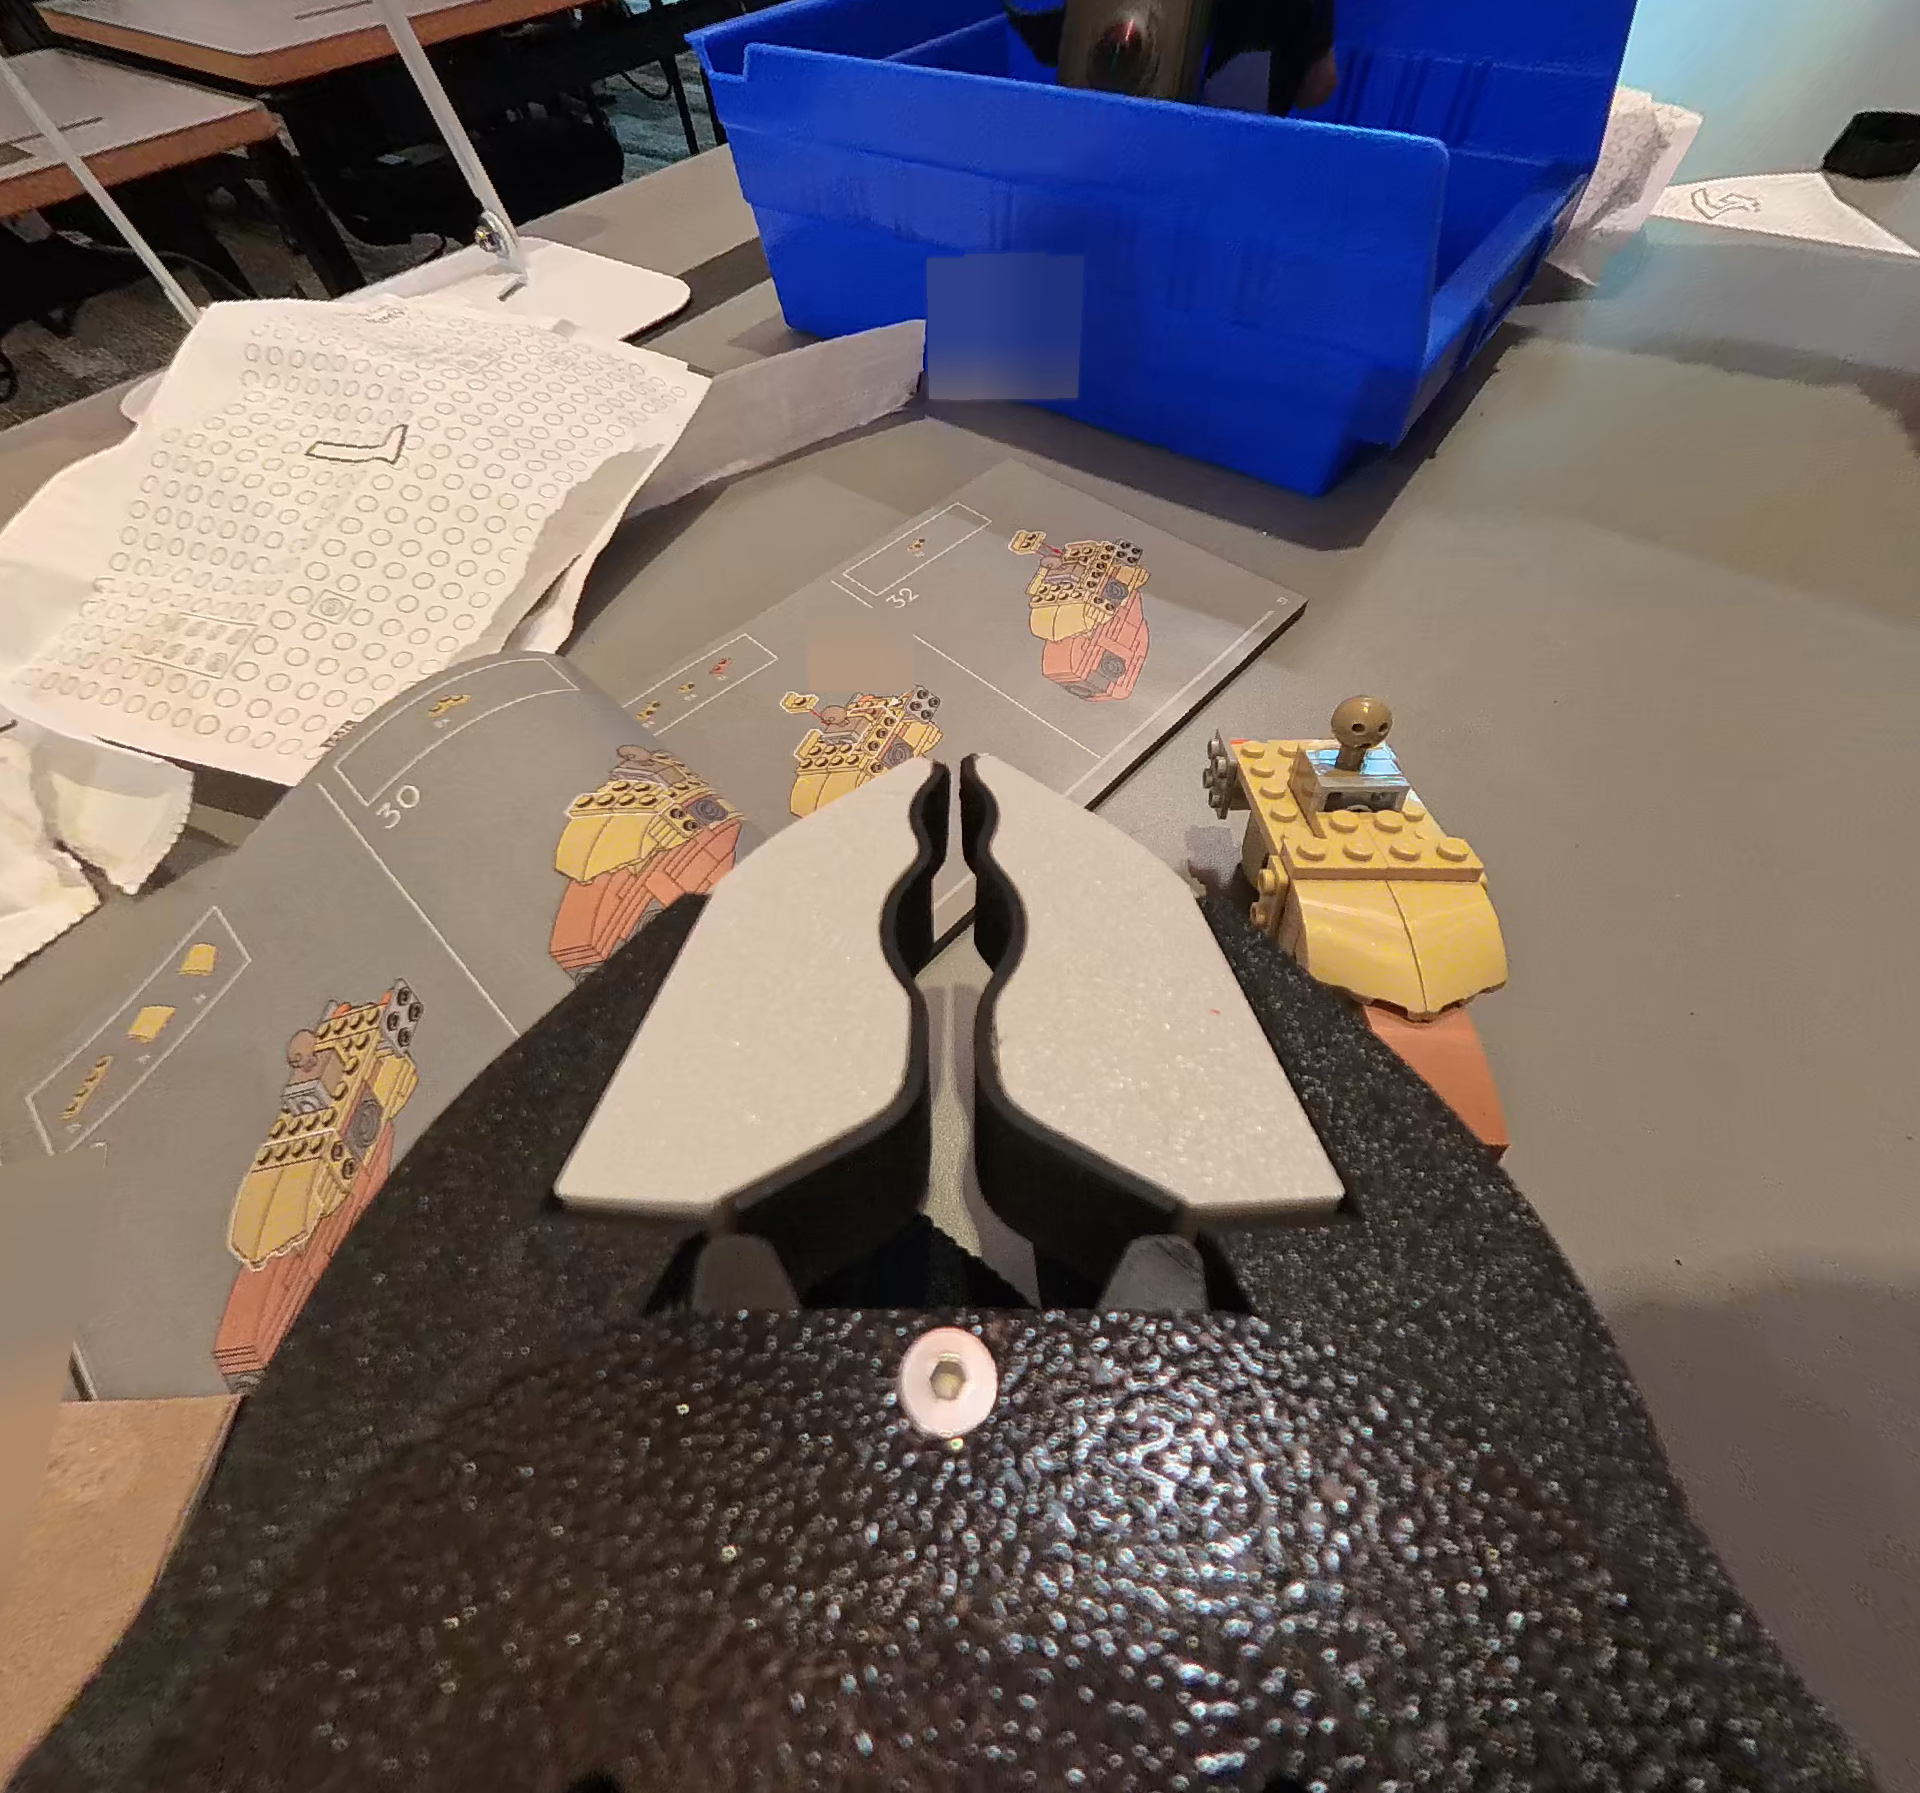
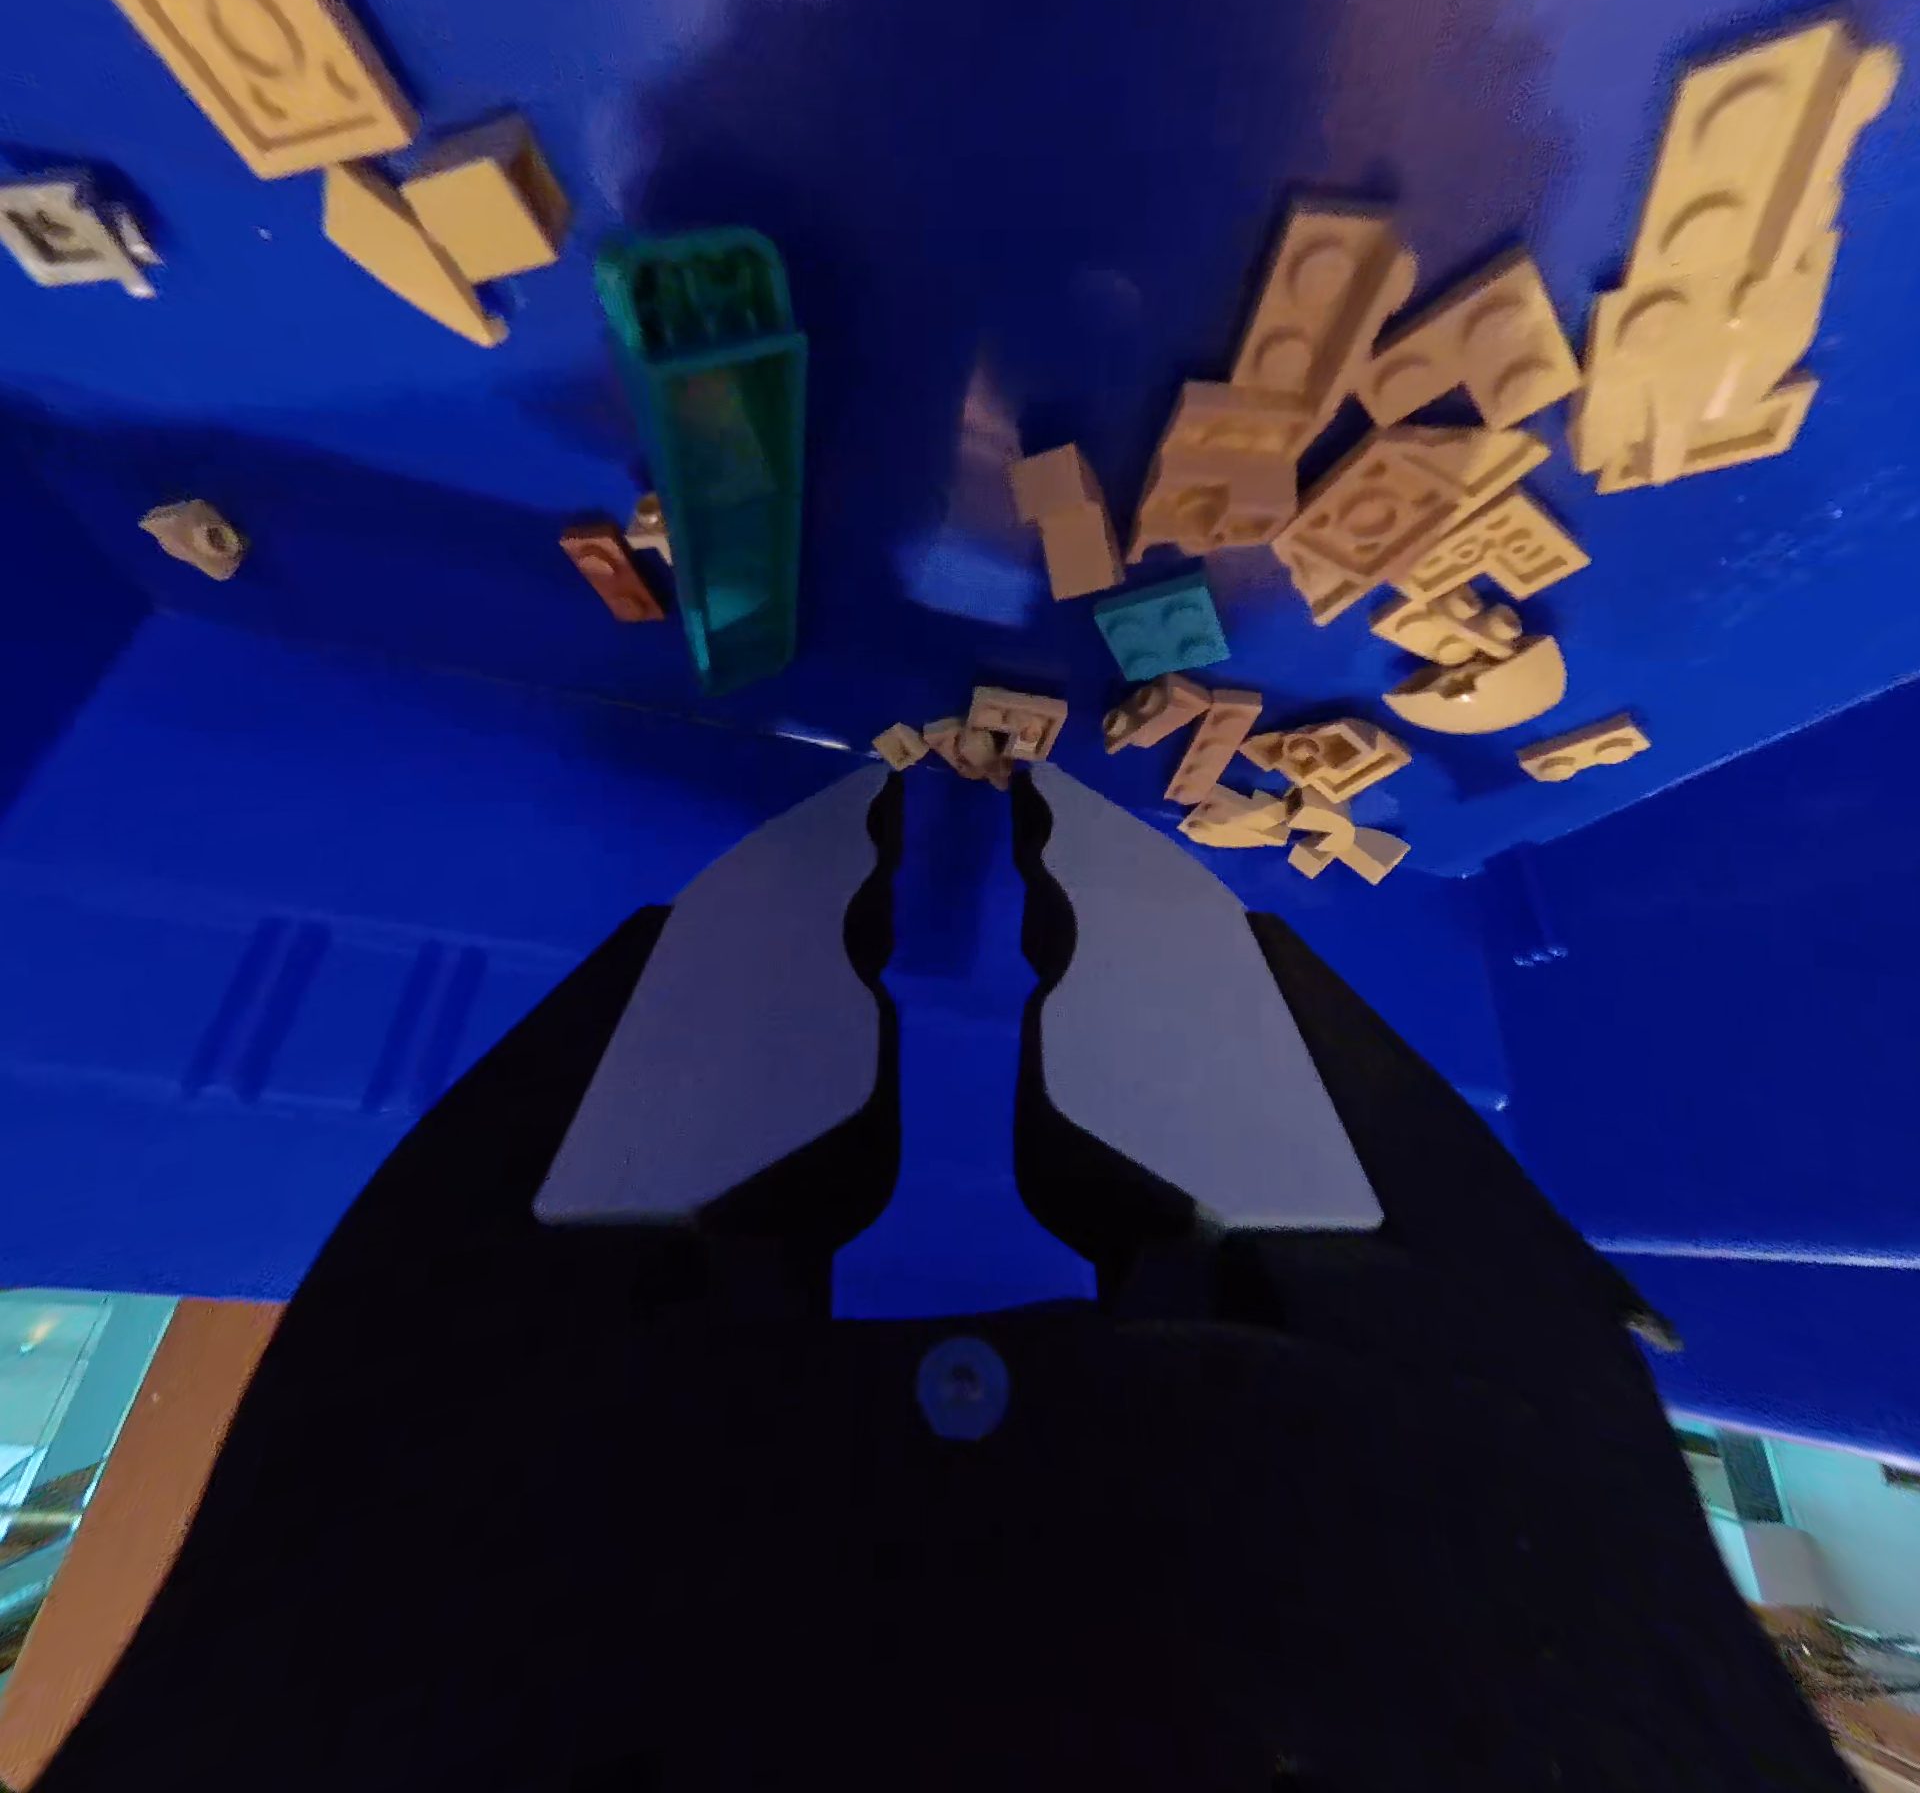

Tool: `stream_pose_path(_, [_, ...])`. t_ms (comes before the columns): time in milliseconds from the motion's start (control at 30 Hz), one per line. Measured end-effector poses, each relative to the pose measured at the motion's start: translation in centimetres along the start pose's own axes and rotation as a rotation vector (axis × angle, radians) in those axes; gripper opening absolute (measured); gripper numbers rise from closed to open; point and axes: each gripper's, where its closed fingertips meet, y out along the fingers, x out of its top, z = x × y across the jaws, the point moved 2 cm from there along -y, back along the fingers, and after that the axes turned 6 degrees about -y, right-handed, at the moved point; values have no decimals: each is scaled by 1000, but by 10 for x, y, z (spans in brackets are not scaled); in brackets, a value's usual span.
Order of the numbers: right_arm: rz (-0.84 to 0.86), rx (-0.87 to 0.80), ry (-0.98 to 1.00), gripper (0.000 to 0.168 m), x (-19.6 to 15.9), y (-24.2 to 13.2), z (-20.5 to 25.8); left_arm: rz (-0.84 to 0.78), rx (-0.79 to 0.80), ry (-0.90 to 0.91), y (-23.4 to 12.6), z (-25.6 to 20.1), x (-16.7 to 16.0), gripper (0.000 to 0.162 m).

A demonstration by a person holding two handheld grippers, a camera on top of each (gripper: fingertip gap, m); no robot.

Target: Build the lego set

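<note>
My left gripper (image 1: pixel 954 769) is shut and empty, hovering over the open instruction booklet (image 1: pixel 623 808) on the grey table. The partly built tan and brown lego model (image 1: pixel 1361 870) sits just right of it, apart from the fingers. My right gripper (image 2: pixel 951 777) is open inside the blue bin (image 2: pixel 312 912), its tips right at a small cluster of tan pieces (image 2: pixel 987 735) on the bin floor, none held. The right gripper also shows far off in the left wrist view (image 1: pixel 1153 8), reaching down into the bin (image 1: pixel 1143 268).
More tan plates (image 2: pixel 1434 517), a teal transparent piece (image 2: pixel 727 455), a small blue brick (image 2: pixel 1158 637) and a long tan plate (image 2: pixel 229 8) lie on the bin floor. White paper bags (image 1: pixel 332 517) and a white stand (image 1: pixel 582 289) sit left of the bin.
</note>
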Motion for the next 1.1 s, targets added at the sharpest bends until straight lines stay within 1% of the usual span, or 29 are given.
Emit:
stream_pose_path(100, [50, 4, -11, 17, -1, 5, -1, -2, 0, 2, 0, 0, 0, 1])
stream_pose_path(133, [54, 9, -3, 16, -1, 5, -2, -2, 0, 1, 0, 0, 0, 1])
stream_pose_path(200, [54, 36, 15, 9, -1, 6, 0, -3, 1, -2, 0, 0, 0, 2])
stream_pose_path(267, [49, 43, 25, 7, -1, 7, 0, -3, 0, -5, 0, 0, 0, 2])
stream_pose_path(333, [19, 54, 30, 1, 0, 5, 1, -3, 1, -5, 0, 0, 0, 2])
stream_pose_path(567, [-52, 20, 58, 2, -3, -6, 5, -2, 3, 0, 0, -1, 0, 2])
stream_pose_path(700, [-172, -2, 88, 1, 4, -18, 9, 0, 1, -2, 0, -2, 0, 2])
stream_pose_path(800, [-366, -48, 126, 2, 16, -45, 14, -1, 3, -3, -1, -1, 0, 2])
stream_pose_path(900, [-673, -130, 134, 1, 43, -98, 30, -9, -1, -20, -2, -1, 1, 2])
stream_pose_path(967, [-843, -204, 111, 1, 66, -137, 51, -15, -5, -39, -3, 0, 2, 2])
stream_pose_path(1033, [-922, -263, 66, 1, 95, -165, 78, -18, -7, -58, -4, 1, 2, 2])
stream_pose_path(1100, [-929, -294, 31, 1, 128, -181, 105, -18, -6, -69, -5, 2, 2, 2])
